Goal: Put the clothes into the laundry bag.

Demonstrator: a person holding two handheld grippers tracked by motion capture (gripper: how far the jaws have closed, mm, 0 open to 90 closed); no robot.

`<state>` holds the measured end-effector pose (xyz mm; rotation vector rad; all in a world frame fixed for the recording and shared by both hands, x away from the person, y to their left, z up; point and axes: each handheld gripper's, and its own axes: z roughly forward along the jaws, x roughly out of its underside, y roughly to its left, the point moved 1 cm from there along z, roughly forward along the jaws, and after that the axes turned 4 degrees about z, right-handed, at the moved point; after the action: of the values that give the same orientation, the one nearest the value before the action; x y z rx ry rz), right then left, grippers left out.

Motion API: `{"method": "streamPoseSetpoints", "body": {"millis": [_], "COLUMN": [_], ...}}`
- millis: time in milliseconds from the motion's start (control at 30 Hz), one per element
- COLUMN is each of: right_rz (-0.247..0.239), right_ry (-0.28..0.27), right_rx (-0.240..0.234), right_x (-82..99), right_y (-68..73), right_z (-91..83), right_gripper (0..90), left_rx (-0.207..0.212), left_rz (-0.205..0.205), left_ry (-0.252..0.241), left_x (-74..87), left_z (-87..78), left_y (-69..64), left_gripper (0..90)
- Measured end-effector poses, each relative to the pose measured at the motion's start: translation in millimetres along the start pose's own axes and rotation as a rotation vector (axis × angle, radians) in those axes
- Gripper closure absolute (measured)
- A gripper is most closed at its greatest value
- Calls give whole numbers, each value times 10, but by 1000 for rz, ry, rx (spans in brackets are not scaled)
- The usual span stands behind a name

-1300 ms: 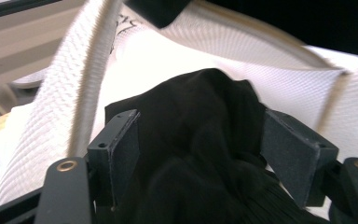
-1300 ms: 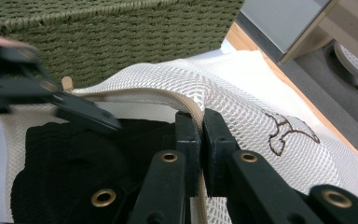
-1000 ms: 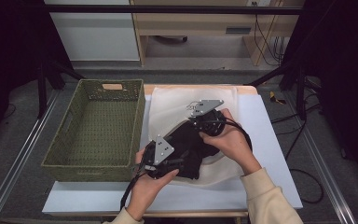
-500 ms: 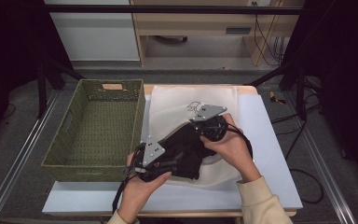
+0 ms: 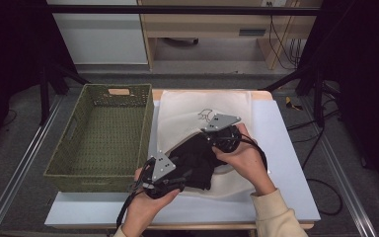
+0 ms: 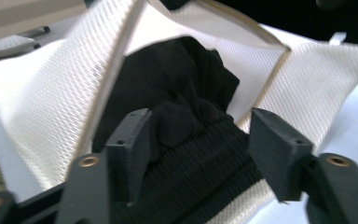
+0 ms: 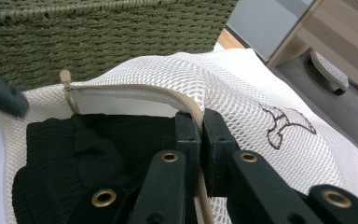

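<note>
A white mesh laundry bag point(image 5: 187, 106) lies on the table, and a black garment point(image 5: 197, 158) sits half inside its zippered mouth. My right gripper point(image 5: 203, 136) is shut on the bag's beige zipper edge point(image 7: 135, 88) and holds the mouth up. In the right gripper view the jaws point(image 7: 201, 126) pinch that edge above the garment point(image 7: 98, 140). My left gripper point(image 5: 191, 171) comes in from the front left. Its jaws point(image 6: 196, 135) have just been closing, with the garment's ribbed end point(image 6: 200, 154) between them. The left pad touches the cloth, and a small gap remains at the right pad.
A green woven basket point(image 5: 145, 128) stands empty to the left of the bag, close to it. The bag rests on a pale blue table point(image 5: 281, 138), with bare surface on the right and along the front edge. Cables trail from both grippers.
My left hand has shifted slightly toward the front-left edge while staying at the garment. The right hand holds its place on the bag.
</note>
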<state>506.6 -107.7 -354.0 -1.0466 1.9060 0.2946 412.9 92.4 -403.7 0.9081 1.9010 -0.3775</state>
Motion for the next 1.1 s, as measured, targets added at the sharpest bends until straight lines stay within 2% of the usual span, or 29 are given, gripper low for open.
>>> {"method": "streamPoseSetpoints", "body": {"millis": [233,333,433,533,867,1100], "right_rz": [7,7,6,6,3,5], "right_ry": [0,1,2,4,7,10], "right_rx": [-5,-6,-7,-9,-12,-13], "right_x": [28,33,36,37,39,40], "right_y": [7,12,16,23,37,50], "right_z": [-6,-6,-3,4,14,26], "right_gripper": [866,866,866,866,866,866], "left_rx": [15,33,39,43,57,65], "left_rz": [1,-3,18,14,-16,-8], "left_ry": [31,51,76,93,120,142], "left_x": [84,136,187,245,341,366], "left_z": [29,43,70,108,148,172], "left_y": [15,-1,-28,-34,-18,-60], "left_gripper": [625,673,743,804,898,898]}}
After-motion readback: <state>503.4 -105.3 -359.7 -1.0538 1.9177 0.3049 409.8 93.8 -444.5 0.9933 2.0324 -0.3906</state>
